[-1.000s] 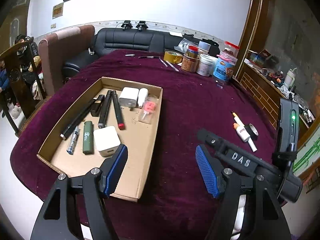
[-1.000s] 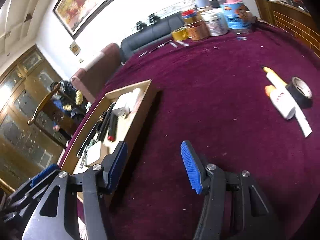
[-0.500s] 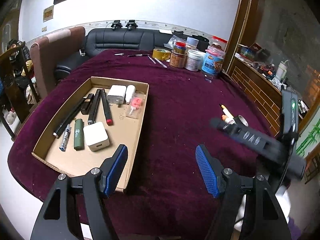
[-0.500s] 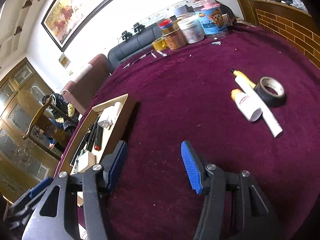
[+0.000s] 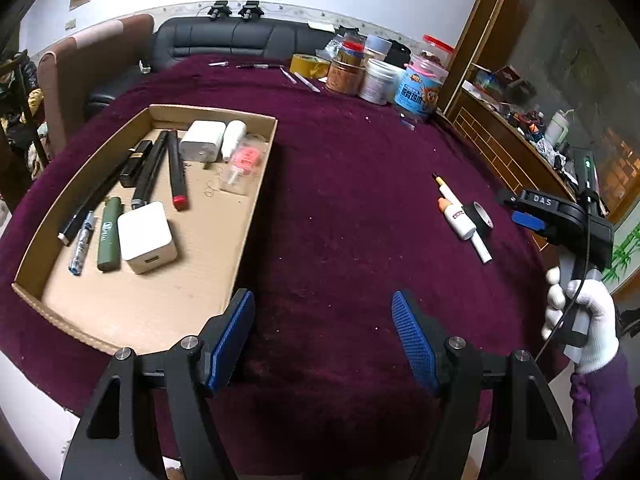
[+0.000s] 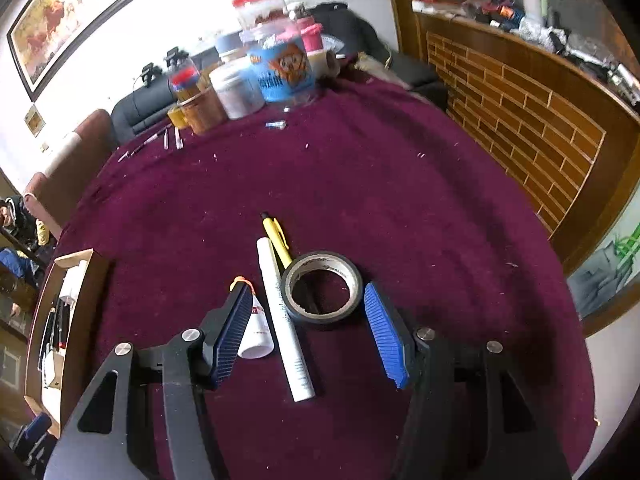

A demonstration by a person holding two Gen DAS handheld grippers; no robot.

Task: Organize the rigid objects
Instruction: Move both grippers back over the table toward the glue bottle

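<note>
A black tape roll (image 6: 321, 287), a white marker (image 6: 285, 320), a yellow pen (image 6: 277, 237) and a small white glue bottle (image 6: 256, 332) with an orange cap lie on the maroon tablecloth. My right gripper (image 6: 310, 334) is open and empty, just above them, with its jaws to either side of the tape roll and marker. The same items show in the left wrist view (image 5: 466, 220), with the right gripper (image 5: 532, 220) beside them. My left gripper (image 5: 326, 338) is open and empty near the front edge, beside the cardboard tray (image 5: 248, 216).
The tray holds two white chargers (image 5: 146, 237), several pens, a green lighter (image 5: 109, 238) and a small bag. Jars and tubs (image 5: 380, 80) and a yellow tape roll (image 5: 310, 66) stand at the table's far edge. A wooden cabinet (image 6: 520, 120) stands to the right.
My right gripper has swung right, away from the tray, and come down over the tape roll and marker. My left gripper has drawn back a little and stays open.
</note>
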